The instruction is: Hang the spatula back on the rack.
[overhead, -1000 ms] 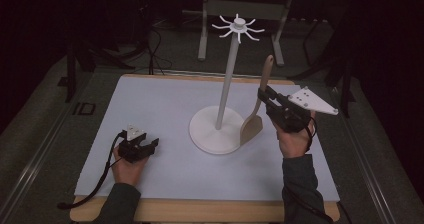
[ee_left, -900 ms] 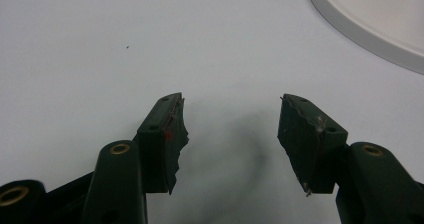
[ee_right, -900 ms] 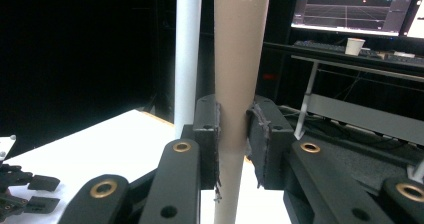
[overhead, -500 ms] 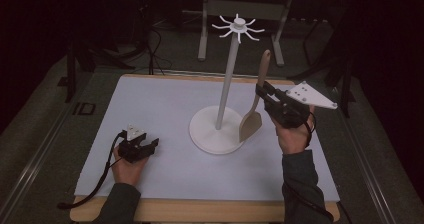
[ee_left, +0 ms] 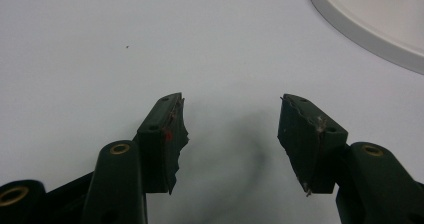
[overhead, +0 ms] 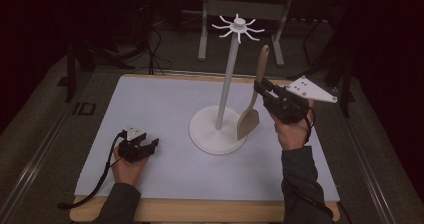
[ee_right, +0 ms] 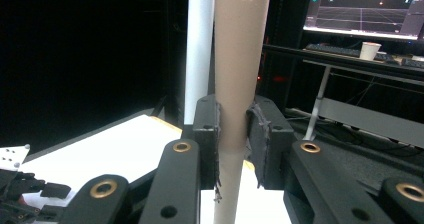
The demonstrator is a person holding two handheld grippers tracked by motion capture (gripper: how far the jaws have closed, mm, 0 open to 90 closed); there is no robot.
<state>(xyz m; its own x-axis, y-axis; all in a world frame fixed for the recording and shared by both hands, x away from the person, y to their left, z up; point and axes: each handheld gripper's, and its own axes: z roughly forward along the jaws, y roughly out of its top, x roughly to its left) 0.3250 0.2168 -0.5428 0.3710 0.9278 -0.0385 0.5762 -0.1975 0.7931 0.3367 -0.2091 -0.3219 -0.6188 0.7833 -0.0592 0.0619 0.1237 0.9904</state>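
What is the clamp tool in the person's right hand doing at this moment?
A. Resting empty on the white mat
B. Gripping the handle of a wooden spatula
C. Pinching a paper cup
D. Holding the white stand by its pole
B. The right gripper has its jaws closed on the handle of the wooden spatula, which hangs blade down beside the white stand.

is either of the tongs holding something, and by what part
The right tongs clamp the wooden spatula partway along its handle, blade down. The left tongs are open and empty.
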